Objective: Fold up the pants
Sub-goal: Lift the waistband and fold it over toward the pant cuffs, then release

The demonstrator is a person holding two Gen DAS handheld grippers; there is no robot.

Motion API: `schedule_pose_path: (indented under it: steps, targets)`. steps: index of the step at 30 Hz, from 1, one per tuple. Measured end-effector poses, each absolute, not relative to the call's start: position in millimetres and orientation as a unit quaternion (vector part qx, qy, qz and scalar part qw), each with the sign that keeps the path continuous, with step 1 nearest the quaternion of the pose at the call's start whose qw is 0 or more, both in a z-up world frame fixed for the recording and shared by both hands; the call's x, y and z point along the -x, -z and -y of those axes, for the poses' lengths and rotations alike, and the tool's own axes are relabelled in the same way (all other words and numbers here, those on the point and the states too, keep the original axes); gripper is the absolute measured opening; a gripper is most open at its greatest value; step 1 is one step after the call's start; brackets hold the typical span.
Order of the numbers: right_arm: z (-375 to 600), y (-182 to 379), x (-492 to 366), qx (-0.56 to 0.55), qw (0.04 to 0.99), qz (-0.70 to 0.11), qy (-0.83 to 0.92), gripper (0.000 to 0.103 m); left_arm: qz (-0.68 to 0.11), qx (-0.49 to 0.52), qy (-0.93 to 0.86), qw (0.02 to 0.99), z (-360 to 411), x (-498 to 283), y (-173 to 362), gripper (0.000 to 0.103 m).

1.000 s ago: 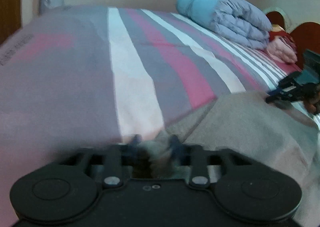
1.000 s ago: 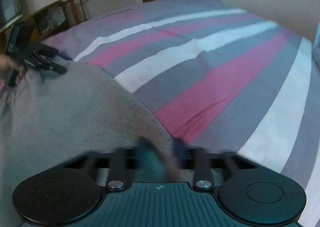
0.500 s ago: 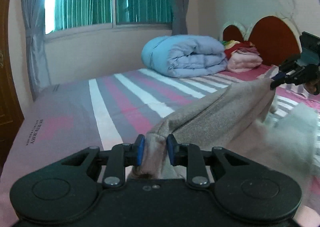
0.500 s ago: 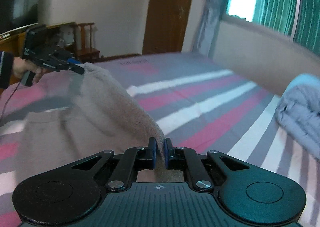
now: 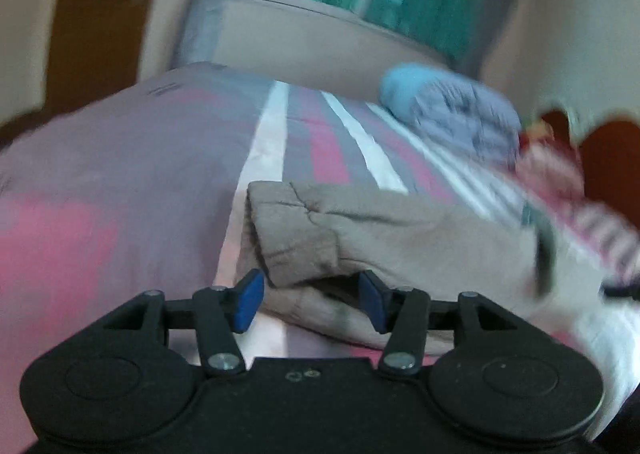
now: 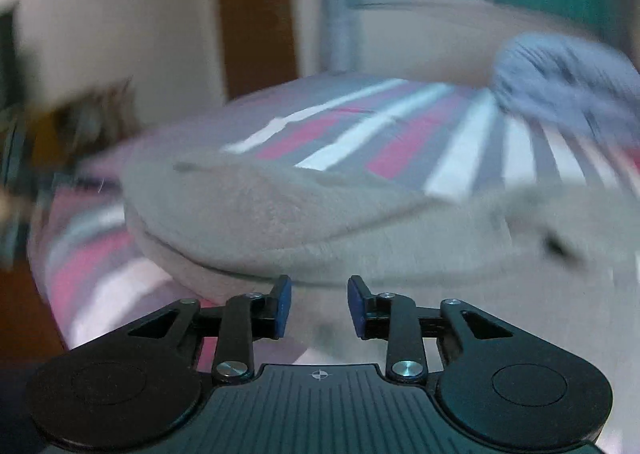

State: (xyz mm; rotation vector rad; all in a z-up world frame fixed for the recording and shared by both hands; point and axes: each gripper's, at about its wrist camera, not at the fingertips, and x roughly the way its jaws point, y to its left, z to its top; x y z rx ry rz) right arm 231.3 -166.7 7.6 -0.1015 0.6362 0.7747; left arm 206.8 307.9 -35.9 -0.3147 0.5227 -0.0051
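The beige pants [image 5: 384, 230] lie on the striped bed [image 5: 120, 182], doubled over: one layer rests on another, its hem end toward 10 o'clock in the left view. The left tongs [image 5: 310, 300] stand wide apart and hold nothing; the right tongs [image 6: 319, 308] are likewise spread and empty, just short of the fold edge. One fold looks done; I judge a further fold and smoothing remain
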Motion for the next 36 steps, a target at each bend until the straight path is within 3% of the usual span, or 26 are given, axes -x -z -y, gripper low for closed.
schedule_pose_path:
  steps: [2, 3, 10, 17, 19, 20, 21, 22, 24, 26, 29, 31, 33, 34, 36]
  targets:
    - [175.4, -7.8, -224.0, 0.008, 0.889, -0.304, -0.342, 0.047, -0.245, 0.212, 0.004, 0.946, -306.2, -208.3, 31.9, 0.045]
    - [176.4, -8.6, -225.1, -0.007, 0.893, -0.305, -0.332, 0.048, -0.247, 0.24, 0.011, 0.939, -305.6, -211.7, 32.2, 0.045]
    - [157.6, -16.7, -268.5, -0.126, 0.884, -0.356, -0.275, 0.049, -0.263, 0.427, 0.022, 0.865, -333.2, -249.6, 58.8, 0.045]
    - [146.3, 4.2, -336.6, -0.181, 0.838, -0.478, -0.19, 0.049, -0.288, 0.485, -0.008, 0.826, -347.5, -273.4, 83.2, 0.042]
    - [145.2, 13.4, -350.9, -0.178, 0.834, -0.496, -0.164, 0.049, -0.287, 0.473, -0.032, 0.832, -347.7, -278.8, 80.1, 0.018]
    - [147.7, 18.6, -355.2, -0.188, 0.829, -0.502, -0.163, 0.047, -0.288, 0.468, -0.036, 0.834, -348.7, -279.1, 77.3, 0.018]
    - [151.5, 22.5, -357.6, -0.197, 0.825, -0.504, -0.16, 0.037, -0.285, 0.459, -0.035, 0.841, -350.1, -277.5, 72.0, 0.018]
    - [156.1, 24.9, -360.0, -0.199, 0.824, -0.505, -0.163, 0.008, -0.274, 0.44, -0.029, 0.854, -349.7, -281.1, 64.8, 0.017]
    - [166.3, 18.6, -353.9, -0.207, 0.834, -0.479, -0.178, 0.008, -0.244, 0.411, -0.007, 0.878, -349.3, -274.4, 45.5, 0.017]
    - [177.0, -11.2, -327.4, -0.207, 0.867, -0.397, -0.22, 0.008, -0.2, 0.378, 0.022, 0.904, -349.1, -266.1, 27.9, 0.017]
    - [195.4, -36.8, -275.0, -0.19, 0.9, -0.294, -0.26, 0.008, -0.233, 0.329, 0.016, 0.915, -351.0, -262.0, 43.2, 0.017]
    - [204.5, -14.0, -253.6, -0.182, 0.905, -0.279, -0.264, 0.008, -0.321, 0.305, -0.011, 0.897, -348.4, -268.3, 79.4, 0.017]
    - [192.0, 36.1, -263.0, -0.143, 0.882, -0.384, -0.232, 0.008, -0.31, 0.31, -0.01, 0.899, -344.9, -260.2, 90.4, 0.017]
    - [198.1, 56.2, -265.5, -0.177, 0.865, -0.414, -0.223, 0.008, -0.302, 0.324, -0.013, 0.896, -344.7, -256.9, 91.4, 0.017]
    - [205.8, 59.0, -260.5, -0.213, 0.863, -0.399, -0.224, 0.008, -0.3, 0.32, -0.018, 0.898, -340.0, -256.5, 91.8, 0.017]
